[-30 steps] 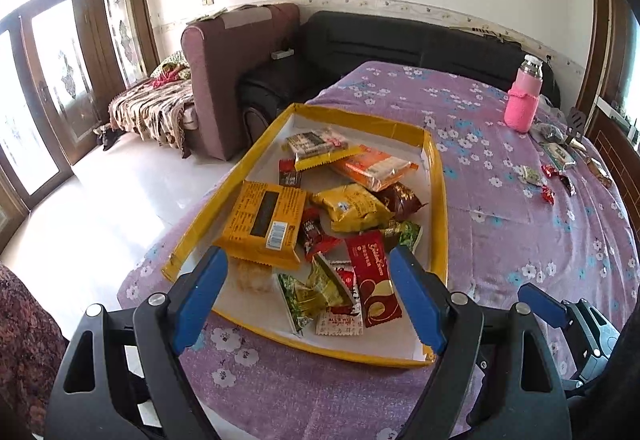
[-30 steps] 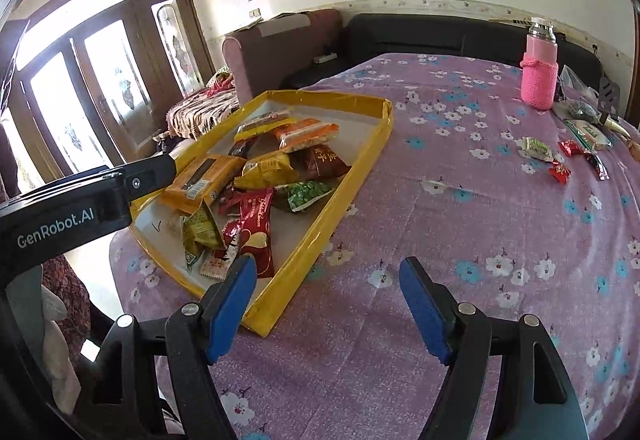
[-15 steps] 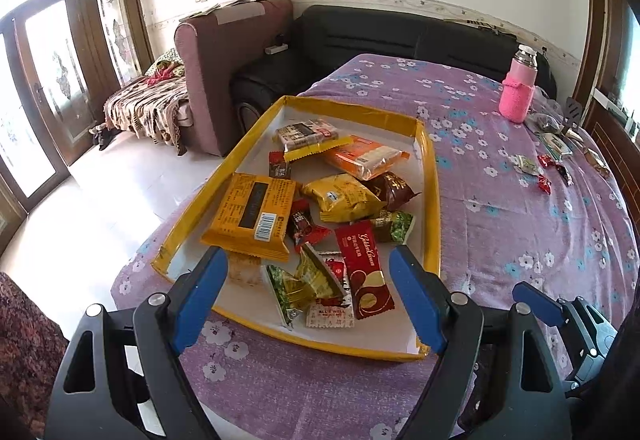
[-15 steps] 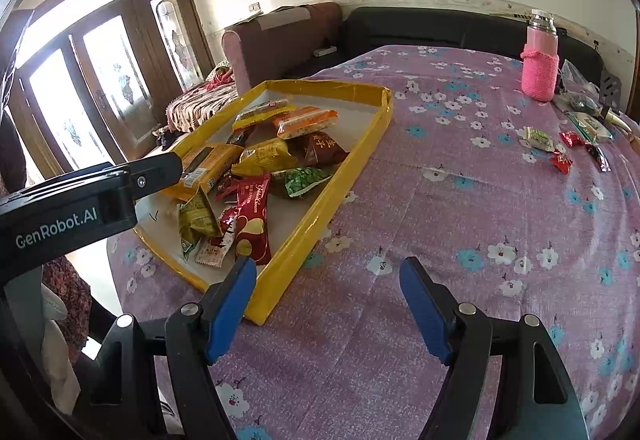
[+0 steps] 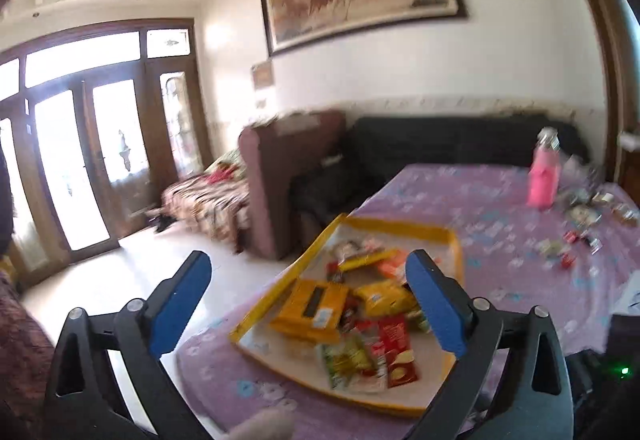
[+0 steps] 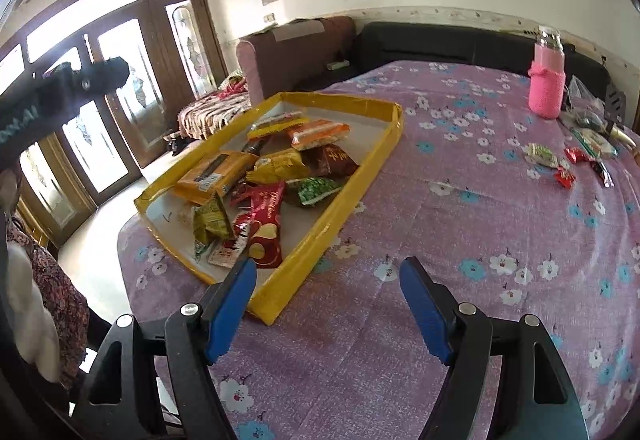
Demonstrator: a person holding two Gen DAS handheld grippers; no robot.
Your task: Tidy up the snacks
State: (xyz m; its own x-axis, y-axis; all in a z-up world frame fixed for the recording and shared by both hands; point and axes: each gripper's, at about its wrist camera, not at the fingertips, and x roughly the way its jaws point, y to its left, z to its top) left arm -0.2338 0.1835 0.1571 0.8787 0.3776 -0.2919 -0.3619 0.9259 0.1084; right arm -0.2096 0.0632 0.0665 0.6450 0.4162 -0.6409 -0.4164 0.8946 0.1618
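A yellow-rimmed tray (image 6: 362,180) lies on the purple flowered tablecloth and holds several snack packets, among them a yellow box (image 6: 216,174), a red packet (image 6: 266,226) and a green packet (image 6: 318,190). The tray also shows, blurred, in the left wrist view (image 5: 456,248). Loose small snacks (image 6: 560,162) lie at the table's far right. My left gripper (image 5: 308,304) is open and empty, raised back from the tray. My right gripper (image 6: 328,304) is open and empty, low over the cloth beside the tray's near right corner.
A pink bottle (image 6: 547,80) stands at the far right of the table. A brown armchair (image 6: 296,52) and a black sofa (image 6: 440,42) stand behind the table. Glass doors (image 5: 92,160) are at the left. The left gripper's body (image 6: 60,88) crosses the right view's upper left.
My left gripper has pulled back and tilted up, so the tray sits lower and farther in its blurred view. My right gripper has drawn back slightly. Both stay open.
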